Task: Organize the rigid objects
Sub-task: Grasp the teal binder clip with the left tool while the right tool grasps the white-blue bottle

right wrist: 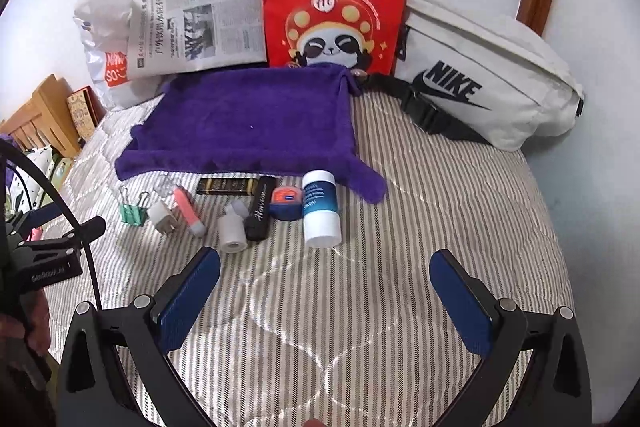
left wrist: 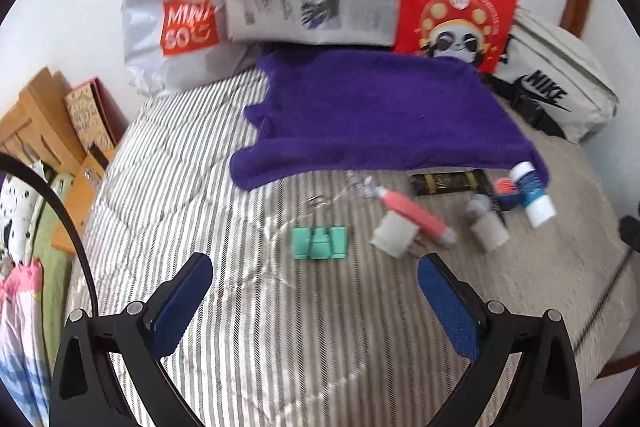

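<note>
— What do I log for my left black two-finger gripper (left wrist: 314,277)?

— Matte black angled arms, blue textured pads (left wrist: 450,307), round silver screws at the joints.

— And my right black two-finger gripper (right wrist: 324,273)?

— Same build; thin black cable (right wrist: 86,259) arcing past it.

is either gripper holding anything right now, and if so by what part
Nothing is held. The left gripper and right gripper both have open, empty jaws above the bed.
</note>
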`<action>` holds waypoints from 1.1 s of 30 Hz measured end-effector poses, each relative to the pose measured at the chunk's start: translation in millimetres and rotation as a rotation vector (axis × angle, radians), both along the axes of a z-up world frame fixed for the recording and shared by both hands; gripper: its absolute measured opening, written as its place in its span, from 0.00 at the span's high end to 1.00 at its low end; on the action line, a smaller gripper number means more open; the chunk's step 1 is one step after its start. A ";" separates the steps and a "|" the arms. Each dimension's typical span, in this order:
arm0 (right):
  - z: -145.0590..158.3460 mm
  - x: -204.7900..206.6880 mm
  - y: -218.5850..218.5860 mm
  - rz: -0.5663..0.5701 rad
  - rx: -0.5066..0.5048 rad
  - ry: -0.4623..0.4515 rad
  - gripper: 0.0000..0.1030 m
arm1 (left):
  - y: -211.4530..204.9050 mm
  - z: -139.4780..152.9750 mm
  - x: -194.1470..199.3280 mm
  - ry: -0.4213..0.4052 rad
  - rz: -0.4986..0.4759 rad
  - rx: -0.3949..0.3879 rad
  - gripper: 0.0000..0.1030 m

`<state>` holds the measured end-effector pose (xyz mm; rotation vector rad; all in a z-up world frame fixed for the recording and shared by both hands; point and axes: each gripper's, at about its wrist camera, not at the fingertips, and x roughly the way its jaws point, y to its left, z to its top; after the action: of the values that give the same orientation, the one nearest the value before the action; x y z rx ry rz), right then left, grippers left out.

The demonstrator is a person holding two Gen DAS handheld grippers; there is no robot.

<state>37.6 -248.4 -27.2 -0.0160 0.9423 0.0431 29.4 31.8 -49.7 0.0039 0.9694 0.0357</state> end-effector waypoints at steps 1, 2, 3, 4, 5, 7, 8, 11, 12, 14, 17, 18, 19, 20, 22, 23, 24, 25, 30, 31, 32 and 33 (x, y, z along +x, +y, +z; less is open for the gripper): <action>-1.9 1.0 -0.6 -0.002 0.001 0.004 0.00 | 2.4 -5.0 2.6 0.005 0.005 -0.002 0.00; -3.9 2.3 -1.1 -0.003 0.002 0.007 0.00 | 5.0 -12.1 6.8 0.009 0.011 -0.001 0.00; -6.4 4.2 -1.7 -0.003 0.002 0.011 0.00 | 6.8 -19.9 11.2 0.016 0.017 0.010 0.01; -8.3 5.6 -2.2 -0.002 0.002 0.014 0.00 | 7.6 -25.5 14.1 0.023 0.019 0.018 0.02; -11.1 7.2 -2.8 -0.002 0.000 0.017 0.00 | 8.9 -33.6 18.9 0.036 0.020 0.023 0.05; -17.0 10.9 -4.1 -0.005 -0.006 0.030 0.00 | 9.9 -45.8 26.7 0.058 0.022 0.026 0.09; -20.6 13.0 -5.3 -0.008 -0.007 0.040 0.00 | 10.2 -51.0 30.2 0.064 0.022 0.020 0.12; -29.3 18.3 -8.9 -0.019 -0.010 0.066 0.00 | 10.1 -59.8 37.0 0.059 0.016 -0.006 0.12; -32.1 19.8 -10.0 -0.022 -0.012 0.072 0.00 | 9.6 -61.3 38.5 0.052 0.015 -0.014 0.14; -36.6 22.6 -10.9 -0.026 -0.021 0.086 0.00 | 8.1 -64.4 41.1 0.039 0.011 -0.030 0.22; -42.2 25.2 -12.0 -0.029 -0.033 0.099 0.00 | 6.3 -66.8 42.8 0.010 0.009 -0.020 0.33; -43.8 26.5 -12.9 -0.030 -0.034 0.102 0.00 | 6.3 -67.1 43.5 0.000 0.001 -0.017 0.34; -45.6 27.6 -12.8 -0.030 -0.036 0.104 0.00 | 4.6 -67.3 43.5 -0.010 -0.008 -0.010 0.34; -47.6 29.1 -13.0 -0.030 -0.037 0.106 0.00 | 4.2 -67.3 41.3 -0.025 -0.020 -0.010 0.38; -51.5 32.3 -13.2 -0.029 -0.036 0.109 0.00 | 0.5 -67.8 36.9 -0.053 -0.037 -0.005 0.43; -53.4 34.6 -13.2 -0.028 -0.035 0.111 0.01 | -0.1 -66.9 36.7 -0.056 -0.045 -0.005 0.49; -55.1 36.7 -12.9 -0.026 -0.033 0.111 0.02 | -1.4 -66.7 36.4 -0.057 -0.056 -0.004 0.52; -57.0 39.4 -12.5 -0.024 -0.030 0.113 0.02 | -3.6 -66.6 36.9 -0.058 -0.058 0.010 0.52; -65.4 57.9 -7.2 -0.009 -0.019 0.112 0.05 | -9.3 -64.8 37.7 -0.066 -0.085 0.034 0.61; -67.1 62.0 -6.1 -0.006 -0.016 0.110 0.05 | -8.6 -64.9 38.3 -0.064 -0.084 0.027 0.61; -68.6 65.8 -5.3 -0.001 -0.012 0.107 0.05 | -5.7 -65.0 37.7 -0.063 -0.084 0.011 0.61; -70.5 69.4 -4.6 0.004 -0.009 0.105 0.06 | -2.1 -65.3 37.1 -0.061 -0.082 -0.010 0.61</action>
<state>107.0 -253.0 -97.7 -0.0243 1.0470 0.0434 66.5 29.8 -115.1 0.0330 0.9078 -0.0447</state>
